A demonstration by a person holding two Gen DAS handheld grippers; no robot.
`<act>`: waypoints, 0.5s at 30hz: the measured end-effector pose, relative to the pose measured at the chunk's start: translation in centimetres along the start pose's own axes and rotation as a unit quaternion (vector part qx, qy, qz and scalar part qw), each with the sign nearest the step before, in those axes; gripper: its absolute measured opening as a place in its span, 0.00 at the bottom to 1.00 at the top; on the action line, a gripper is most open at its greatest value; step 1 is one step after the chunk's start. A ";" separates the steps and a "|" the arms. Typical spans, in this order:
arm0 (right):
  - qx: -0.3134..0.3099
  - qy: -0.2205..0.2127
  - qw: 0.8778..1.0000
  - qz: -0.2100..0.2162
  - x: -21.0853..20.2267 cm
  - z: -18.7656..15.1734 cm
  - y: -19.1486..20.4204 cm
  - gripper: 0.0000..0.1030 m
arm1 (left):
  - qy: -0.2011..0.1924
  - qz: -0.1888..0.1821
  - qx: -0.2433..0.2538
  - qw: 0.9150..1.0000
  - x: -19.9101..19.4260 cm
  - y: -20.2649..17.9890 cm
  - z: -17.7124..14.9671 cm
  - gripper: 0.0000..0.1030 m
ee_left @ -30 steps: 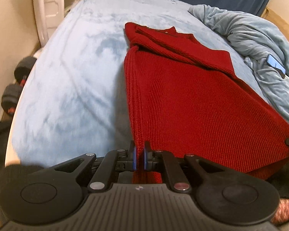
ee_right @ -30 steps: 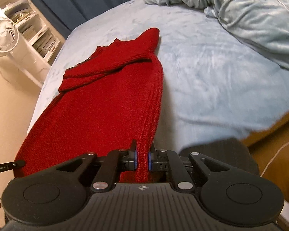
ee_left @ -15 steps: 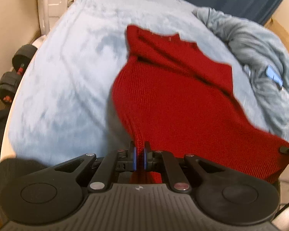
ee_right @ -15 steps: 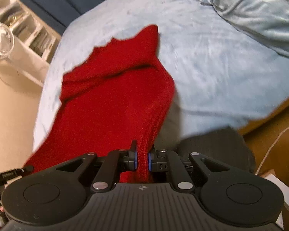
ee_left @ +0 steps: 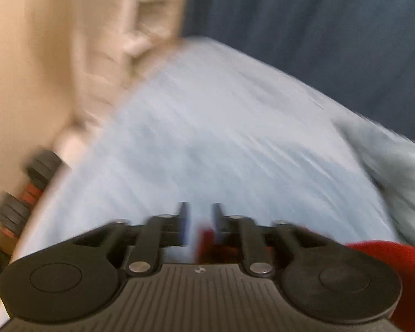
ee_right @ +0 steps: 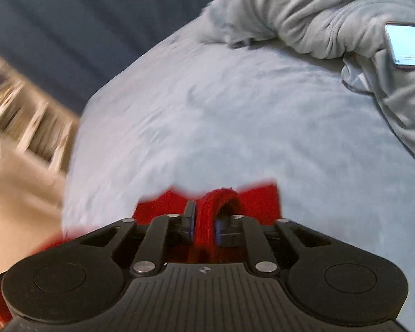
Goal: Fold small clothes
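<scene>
The red knit sweater (ee_right: 257, 199) lies on the light blue bed (ee_right: 235, 124), mostly hidden under my grippers. My right gripper (ee_right: 204, 213) is opening, and a folded loop of the red hem still stands loosely between its fingers. In the blurred left wrist view, my left gripper (ee_left: 199, 213) is also opening. A little red cloth shows low by its right finger, and more of the sweater (ee_left: 384, 260) bulges at the lower right. Both grippers point down at the bed (ee_left: 221, 138).
A crumpled grey blanket (ee_right: 318, 13) with a phone (ee_right: 406, 44) on it fills the right side of the bed. Dumbbells (ee_left: 27, 191) and a white shelf unit (ee_left: 130, 27) stand beside the bed's left edge. A dark blue curtain (ee_left: 318, 27) hangs behind.
Both grippers swept forward over the bed with the sweater's hem, so the sweater's body dropped out of sight beneath them. Both jaws, shut on the hem before, now stand apart.
</scene>
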State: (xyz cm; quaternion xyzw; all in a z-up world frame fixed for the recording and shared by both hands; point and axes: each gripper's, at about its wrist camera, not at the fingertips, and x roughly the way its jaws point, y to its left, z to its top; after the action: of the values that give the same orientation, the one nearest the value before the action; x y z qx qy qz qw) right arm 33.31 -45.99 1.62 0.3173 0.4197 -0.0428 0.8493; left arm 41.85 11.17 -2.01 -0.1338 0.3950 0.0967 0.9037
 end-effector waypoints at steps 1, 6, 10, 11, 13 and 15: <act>0.013 -0.015 1.000 -0.016 1.3 0.4 -0.5 0.54 | -0.012 0.021 -0.007 1.000 0.9 0.0 0.6 0.80; 0.036 -0.043 0.998 -0.037 3.2 -3.4 -4.4 0.62 | -0.016 0.024 0.052 0.998 2.7 0.4 -1.7 0.88; 0.019 -0.055 0.996 -0.062 3.2 -7.4 -6.5 0.62 | 0.033 0.011 0.074 0.997 4.1 2.0 -6.4 0.88; 0.022 -0.056 0.996 -0.063 3.1 -8.1 -6.9 0.62 | 0.043 0.006 0.073 0.996 4.1 2.4 -7.5 0.88; 0.037 -0.053 0.996 -0.061 2.9 -9.3 -7.4 0.62 | 0.058 0.001 0.077 0.995 4.3 2.6 -9.2 0.88; 0.051 -0.056 0.995 -0.064 2.6 -9.8 -8.0 0.62 | 0.064 0.000 0.085 0.994 4.5 2.7 -10.4 0.88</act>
State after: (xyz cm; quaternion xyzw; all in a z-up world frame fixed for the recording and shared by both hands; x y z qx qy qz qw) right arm 25.54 -46.16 -8.74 0.3297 0.3880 -0.1359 0.8499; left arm 36.92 10.69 -12.57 -0.0622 0.4588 0.0539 0.8847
